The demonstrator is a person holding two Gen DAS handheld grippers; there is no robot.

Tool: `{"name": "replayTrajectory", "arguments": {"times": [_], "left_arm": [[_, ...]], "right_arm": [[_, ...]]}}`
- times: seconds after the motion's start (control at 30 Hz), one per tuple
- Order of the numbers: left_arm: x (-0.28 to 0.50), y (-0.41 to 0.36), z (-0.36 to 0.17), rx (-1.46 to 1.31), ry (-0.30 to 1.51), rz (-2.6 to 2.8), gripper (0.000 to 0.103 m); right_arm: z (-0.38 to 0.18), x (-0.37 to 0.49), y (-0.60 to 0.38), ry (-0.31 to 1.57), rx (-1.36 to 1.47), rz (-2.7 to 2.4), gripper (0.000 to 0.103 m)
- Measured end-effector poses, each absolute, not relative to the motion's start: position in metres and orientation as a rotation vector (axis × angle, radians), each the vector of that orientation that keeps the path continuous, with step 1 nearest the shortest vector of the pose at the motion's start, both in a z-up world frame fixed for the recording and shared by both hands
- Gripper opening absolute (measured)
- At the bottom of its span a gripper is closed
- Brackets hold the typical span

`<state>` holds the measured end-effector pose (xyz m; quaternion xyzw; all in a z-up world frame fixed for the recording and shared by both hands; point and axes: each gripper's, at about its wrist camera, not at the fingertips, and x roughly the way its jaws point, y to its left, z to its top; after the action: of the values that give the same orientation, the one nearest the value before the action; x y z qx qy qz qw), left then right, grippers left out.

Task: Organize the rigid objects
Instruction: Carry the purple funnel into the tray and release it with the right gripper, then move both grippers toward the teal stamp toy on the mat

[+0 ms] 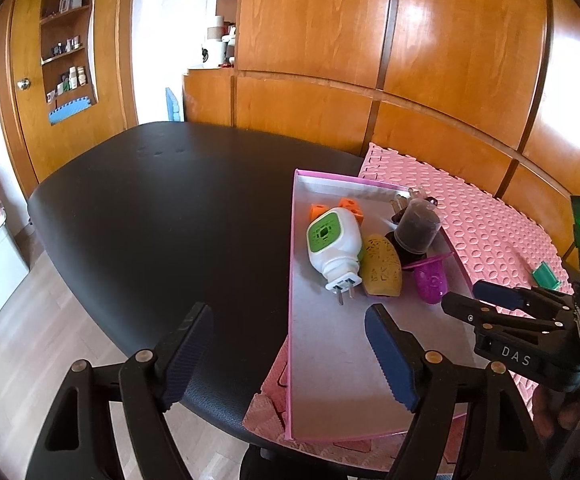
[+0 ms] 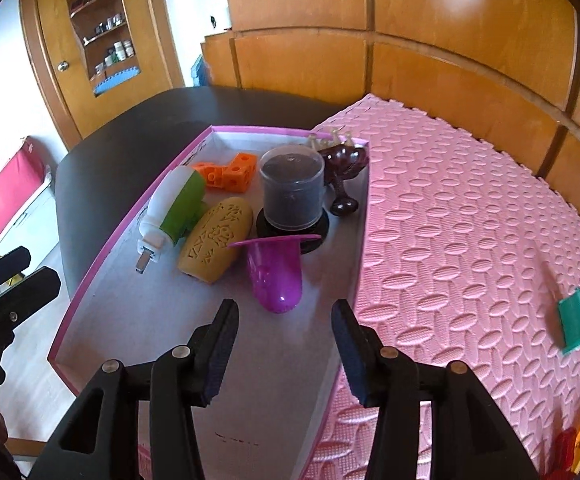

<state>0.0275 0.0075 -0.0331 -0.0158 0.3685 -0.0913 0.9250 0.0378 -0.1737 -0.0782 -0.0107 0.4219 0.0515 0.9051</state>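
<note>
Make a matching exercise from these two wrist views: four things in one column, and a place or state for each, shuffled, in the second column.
Things:
1. white and green plug-in device
2. purple container
3. teal piece
4. clear round case

Places or states:
a. alone on the pink foam mat, outside the tray
b. standing upright on a black base in the tray
c. lying on its side, the tray item closest to the right claw
d. lying along the tray's left wall, prongs toward the camera

Pairs: 1-d, 2-c, 3-a, 4-b
</note>
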Motion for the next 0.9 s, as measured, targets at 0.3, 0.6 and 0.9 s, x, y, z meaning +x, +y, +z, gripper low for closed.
{"name": "replayTrajectory", "arguments": {"times": [0.3,0.6,0.9], "left_arm": [[0.022,-0.004,-0.032,-0.007,0.75,-0.21,0.079],[0.017,-0.02,-0.029,0.034,0.74,-0.248,0.079],[0.013,-0.049,-0.022,0.095,0.727,-0.328,0.079]], "right_arm": [[-0.065,0.021,-0.175,0.819,-0.025,0.087,0.049],[-0.05,0.009,-0.194,0.773,0.013,0.062,0.049],[-0.037,-0.012,-0.265,0.737,0.065,-0.08,0.049]]}}
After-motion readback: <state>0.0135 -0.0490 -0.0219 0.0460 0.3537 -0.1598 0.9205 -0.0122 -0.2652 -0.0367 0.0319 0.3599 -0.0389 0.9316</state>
